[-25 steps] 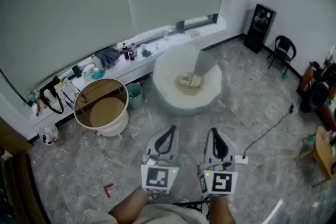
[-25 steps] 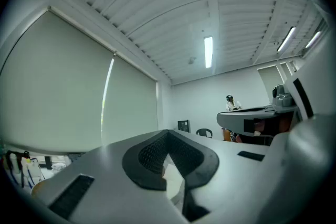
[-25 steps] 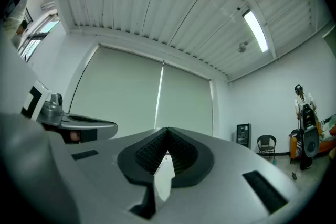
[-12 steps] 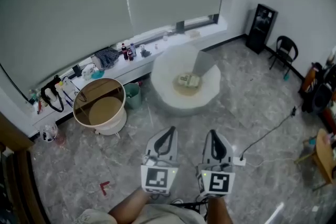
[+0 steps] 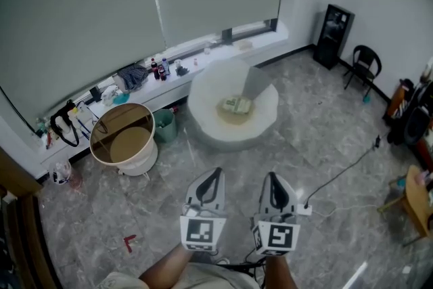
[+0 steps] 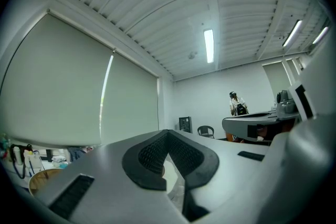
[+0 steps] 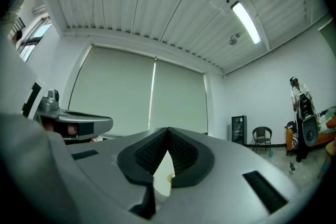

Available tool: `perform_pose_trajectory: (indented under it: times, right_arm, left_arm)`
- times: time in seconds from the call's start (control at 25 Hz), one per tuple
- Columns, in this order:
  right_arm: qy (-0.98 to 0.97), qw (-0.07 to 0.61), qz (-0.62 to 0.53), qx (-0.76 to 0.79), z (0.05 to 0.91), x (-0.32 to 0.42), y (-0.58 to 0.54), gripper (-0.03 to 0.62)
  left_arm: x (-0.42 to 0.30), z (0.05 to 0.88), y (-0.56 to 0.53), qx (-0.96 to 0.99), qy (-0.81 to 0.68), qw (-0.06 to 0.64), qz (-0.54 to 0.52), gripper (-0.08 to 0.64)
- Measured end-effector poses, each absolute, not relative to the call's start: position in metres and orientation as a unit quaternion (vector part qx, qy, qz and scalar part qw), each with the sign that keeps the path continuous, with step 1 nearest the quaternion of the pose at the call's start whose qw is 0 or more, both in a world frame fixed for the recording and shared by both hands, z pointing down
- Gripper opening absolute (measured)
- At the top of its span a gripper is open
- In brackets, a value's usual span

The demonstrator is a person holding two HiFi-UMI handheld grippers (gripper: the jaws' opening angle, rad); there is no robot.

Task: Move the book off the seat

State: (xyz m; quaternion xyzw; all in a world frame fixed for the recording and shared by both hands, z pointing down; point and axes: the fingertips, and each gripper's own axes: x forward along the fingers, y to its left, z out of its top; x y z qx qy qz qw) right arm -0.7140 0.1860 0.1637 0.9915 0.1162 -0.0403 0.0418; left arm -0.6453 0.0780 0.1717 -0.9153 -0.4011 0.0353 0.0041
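Note:
A small book (image 5: 235, 105) with a pale green and yellow cover lies in the middle of a round white seat (image 5: 260, 128) under the window. Both grippers are held side by side over the floor, well short of the seat, and point level toward it. My left gripper (image 5: 211, 175) is shut with nothing in it, and its dark pads (image 6: 152, 152) meet at the tip. My right gripper (image 5: 271, 179) is shut and empty too, its pads (image 7: 181, 152) pressed together. In both gripper views the jaws hide most of the seat and the book.
A round cream tub (image 5: 124, 140) stands left of the seat, a small green bin (image 5: 164, 125) beside it. Bottles and clutter line the window ledge (image 5: 157, 68). A black cabinet (image 5: 333, 27) and black chair (image 5: 363, 63) stand far right. A cable (image 5: 338, 176) crosses the marble floor.
Both grippers sit slightly lower in the head view, and the tub and seat have drifted left. Both grippers stay shut and empty.

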Motion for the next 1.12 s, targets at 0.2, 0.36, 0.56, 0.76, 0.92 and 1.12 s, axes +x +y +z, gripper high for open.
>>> perform_pose_trajectory:
  times: [0.2, 0.36, 0.56, 0.76, 0.92, 1.12]
  right_arm:
    - [0.13, 0.042, -0.034, 0.99, 0.17, -0.708, 0.207, 0.003]
    - [0.143, 0.039, -0.031, 0.989, 0.173, -0.687, 0.222, 0.003]
    - [0.137, 0.05, -0.021, 0.989, 0.175, -0.635, 0.231, 0.003]
    - [0.136, 0.055, -0.009, 0.989, 0.175, -0.564, 0.234, 0.003]
    - [0.134, 0.059, -0.005, 0.989, 0.174, -0.508, 0.237, 0.004]
    - [0.146, 0.061, -0.002, 0.987, 0.177, -0.464, 0.251, 0.003]
  left_arm:
    - [-0.64, 0.178, 0.102, -0.909, -0.415, 0.012, 0.034, 0.002]
    - [-0.617, 0.183, 0.118, -0.903, -0.429, 0.006, 0.033, 0.002]
    - [-0.566, 0.183, 0.131, -0.903, -0.429, 0.001, 0.032, 0.002]
    - [-0.5, 0.181, 0.138, -0.903, -0.428, 0.003, 0.04, 0.002]
    - [-0.447, 0.183, 0.142, -0.904, -0.427, -0.003, 0.036, 0.002]
    - [-0.4, 0.184, 0.154, -0.901, -0.432, -0.004, 0.036, 0.002]
